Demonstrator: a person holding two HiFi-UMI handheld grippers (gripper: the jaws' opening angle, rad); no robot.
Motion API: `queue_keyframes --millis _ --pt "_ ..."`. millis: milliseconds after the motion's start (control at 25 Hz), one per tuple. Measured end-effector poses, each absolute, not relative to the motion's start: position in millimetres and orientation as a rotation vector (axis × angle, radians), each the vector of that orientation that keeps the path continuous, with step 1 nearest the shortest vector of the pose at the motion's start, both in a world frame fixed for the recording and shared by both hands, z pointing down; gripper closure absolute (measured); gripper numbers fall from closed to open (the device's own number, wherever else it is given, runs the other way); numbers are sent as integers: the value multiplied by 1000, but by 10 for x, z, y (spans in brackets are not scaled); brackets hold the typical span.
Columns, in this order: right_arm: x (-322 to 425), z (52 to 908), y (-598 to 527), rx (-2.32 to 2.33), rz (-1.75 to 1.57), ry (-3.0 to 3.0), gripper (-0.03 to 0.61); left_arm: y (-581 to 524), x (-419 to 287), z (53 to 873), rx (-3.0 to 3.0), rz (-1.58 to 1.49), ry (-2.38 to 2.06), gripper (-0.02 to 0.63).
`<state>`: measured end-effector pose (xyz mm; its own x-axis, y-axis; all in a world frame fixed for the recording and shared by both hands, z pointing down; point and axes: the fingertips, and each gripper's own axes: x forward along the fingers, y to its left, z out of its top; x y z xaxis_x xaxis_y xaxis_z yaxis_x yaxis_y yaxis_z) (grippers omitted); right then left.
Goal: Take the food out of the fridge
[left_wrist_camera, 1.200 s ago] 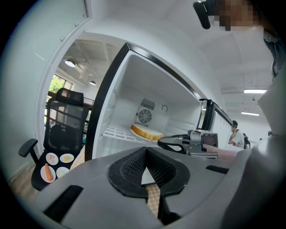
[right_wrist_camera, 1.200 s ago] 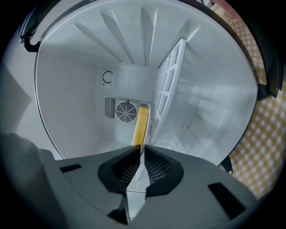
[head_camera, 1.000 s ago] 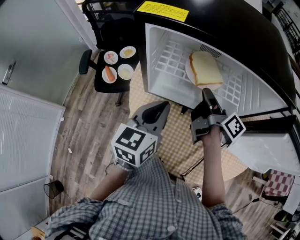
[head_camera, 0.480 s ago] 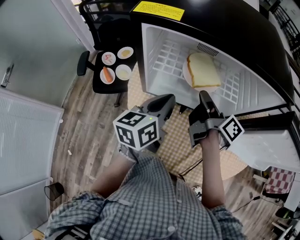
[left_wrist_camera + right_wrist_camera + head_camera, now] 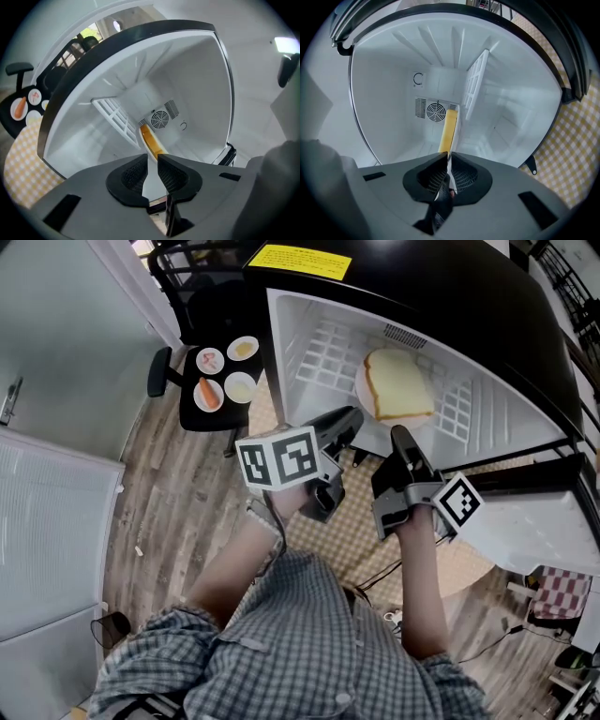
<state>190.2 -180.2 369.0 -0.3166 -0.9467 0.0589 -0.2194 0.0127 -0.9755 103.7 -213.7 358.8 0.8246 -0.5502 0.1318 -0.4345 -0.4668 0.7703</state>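
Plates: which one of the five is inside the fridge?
The plate carrying the bread is the only one inside the fridge. The other four are smaller and sit outside on the chair.

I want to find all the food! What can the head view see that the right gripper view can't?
Only the head view shows the black chair holding four small white dishes of food, one with an orange carrot. Only the right gripper view shows the round fan grille on the back wall of the open white fridge. Both show the pale slice of bread on its white plate inside that fridge.
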Motion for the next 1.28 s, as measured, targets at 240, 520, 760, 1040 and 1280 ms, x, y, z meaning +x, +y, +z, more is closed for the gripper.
queue_keyframes --millis 240,520,760,1040,1280 --pt "1968 3644 -1770 -1258 -1311 1609 552 -2253 1110 3568 2054 -238 -671 525" --pt "2080 3701 -1777 -1284 -1293 1548 551 -2325 1128 3627 1953 -294 -644 514" --pt "2117 3686 -1813 -1291 -1288 1557 552 -2335 1157 3619 1918 -305 -629 516" --pt "2190 3693 -1854 -1313 -1261 1577 552 -2353 1258 3604 1926 -312 -583 566" --pt "2181 3695 -1812 -1312 -1264 1589 552 -2304 1242 3596 1933 -306 -588 566"
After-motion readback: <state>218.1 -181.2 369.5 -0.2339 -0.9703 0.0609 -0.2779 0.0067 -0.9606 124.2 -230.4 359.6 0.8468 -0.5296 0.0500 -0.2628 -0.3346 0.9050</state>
